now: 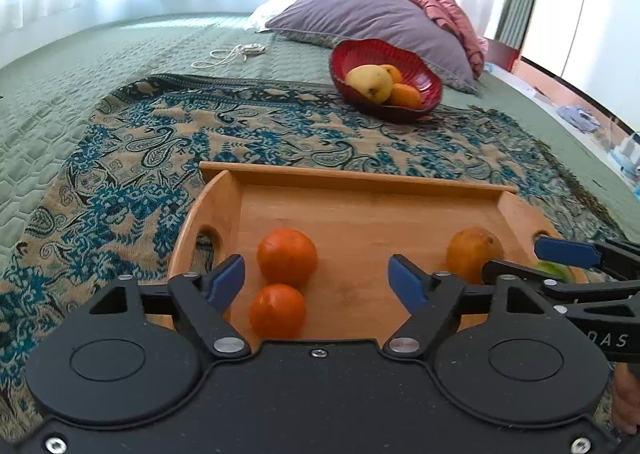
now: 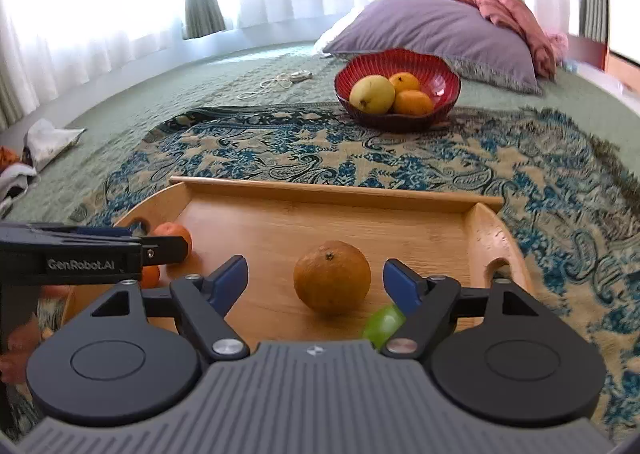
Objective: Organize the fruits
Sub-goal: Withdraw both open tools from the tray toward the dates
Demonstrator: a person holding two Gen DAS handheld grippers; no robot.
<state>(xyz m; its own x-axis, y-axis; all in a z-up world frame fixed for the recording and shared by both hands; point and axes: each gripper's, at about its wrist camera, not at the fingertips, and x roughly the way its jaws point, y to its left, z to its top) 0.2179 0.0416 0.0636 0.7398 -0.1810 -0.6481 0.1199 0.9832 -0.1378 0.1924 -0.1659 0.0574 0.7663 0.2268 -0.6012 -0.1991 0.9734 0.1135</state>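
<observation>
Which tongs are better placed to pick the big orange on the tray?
Probably the right tongs: they are open, and the big orange sits between their fingers. The left tongs face two red-orange fruits.

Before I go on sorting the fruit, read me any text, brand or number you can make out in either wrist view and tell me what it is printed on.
"GenRobot.AI": pale lettering on the black side of the left gripper, seen in the right wrist view.
"DAS": only these letters show, cut off at the edge, on the black body of the right gripper in the left wrist view; the full word cannot be read.
No other text is legible; the wooden tray, red bowl and fruit carry no readable marks.
</observation>
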